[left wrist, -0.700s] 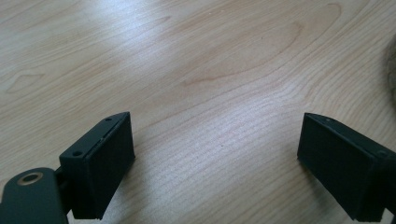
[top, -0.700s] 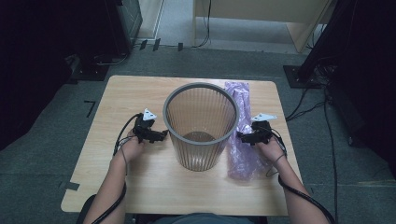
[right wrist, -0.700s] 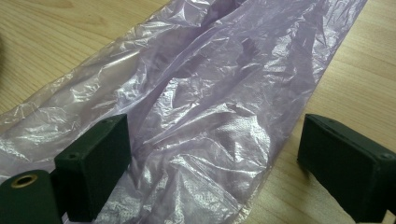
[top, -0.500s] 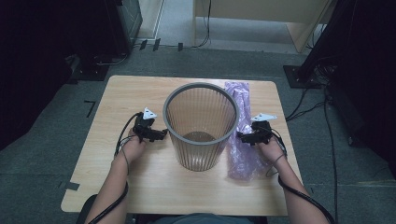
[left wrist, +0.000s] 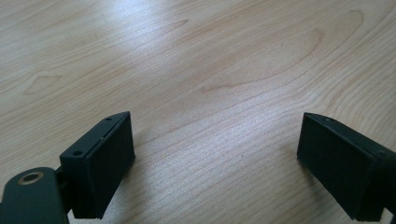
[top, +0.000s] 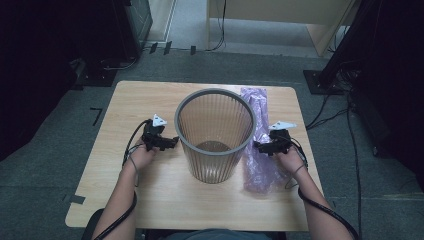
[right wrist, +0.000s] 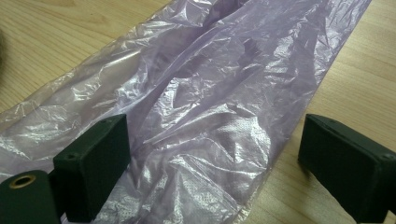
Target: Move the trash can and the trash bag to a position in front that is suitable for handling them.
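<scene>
Nothing shifts since last look: my right gripper (right wrist: pixel 210 163) hovers, jaws apart, over purple bag (top: pixel 260 145) at bin's (top: pixel 215 135) 3 o'clock. My left gripper (left wrist: pixel 215 168) apart, empty, at 9 o'clock. Grasp not begun.

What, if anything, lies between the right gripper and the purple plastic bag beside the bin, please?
Nothing visible does. The right gripper hangs open directly over the purple plastic bag, which lies flat on the table to the right of the bin, with no object between jaws and plastic.
</scene>
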`<control>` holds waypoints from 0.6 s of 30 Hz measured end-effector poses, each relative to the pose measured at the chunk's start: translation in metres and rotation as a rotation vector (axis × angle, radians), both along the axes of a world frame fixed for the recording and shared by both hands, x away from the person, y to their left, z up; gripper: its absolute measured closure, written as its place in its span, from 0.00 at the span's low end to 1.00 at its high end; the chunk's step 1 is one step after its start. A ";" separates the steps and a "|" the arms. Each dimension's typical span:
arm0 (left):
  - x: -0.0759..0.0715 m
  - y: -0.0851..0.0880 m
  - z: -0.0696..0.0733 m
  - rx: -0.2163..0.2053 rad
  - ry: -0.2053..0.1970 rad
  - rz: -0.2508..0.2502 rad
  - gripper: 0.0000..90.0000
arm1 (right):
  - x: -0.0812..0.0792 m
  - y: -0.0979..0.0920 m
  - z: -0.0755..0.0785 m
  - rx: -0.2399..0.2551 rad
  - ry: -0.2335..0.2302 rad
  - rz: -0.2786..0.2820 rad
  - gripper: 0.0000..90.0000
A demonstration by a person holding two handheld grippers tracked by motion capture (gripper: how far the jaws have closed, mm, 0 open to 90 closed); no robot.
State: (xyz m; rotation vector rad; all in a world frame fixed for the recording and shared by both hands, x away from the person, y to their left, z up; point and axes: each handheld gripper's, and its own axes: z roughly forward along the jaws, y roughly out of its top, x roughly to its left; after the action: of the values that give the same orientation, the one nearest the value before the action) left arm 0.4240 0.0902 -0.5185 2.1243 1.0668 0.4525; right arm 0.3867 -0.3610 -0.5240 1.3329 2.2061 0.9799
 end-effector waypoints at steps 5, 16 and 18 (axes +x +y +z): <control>0.002 0.000 0.000 0.001 0.004 -0.010 0.11 | 0.000 0.000 0.000 0.000 0.000 0.006 0.10; 0.007 0.003 0.008 -0.003 0.071 -0.034 0.15 | 0.003 -0.003 0.004 -0.004 0.022 0.038 0.11; 0.007 0.002 0.010 -0.018 0.094 -0.036 0.15 | 0.003 -0.003 0.005 -0.002 0.027 0.044 0.11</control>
State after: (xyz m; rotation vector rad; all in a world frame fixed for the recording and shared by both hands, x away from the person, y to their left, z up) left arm 0.4308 0.0919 -0.5085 2.1635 1.0790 0.3269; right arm 0.3892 -0.3637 -0.5185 1.3090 2.2644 0.9810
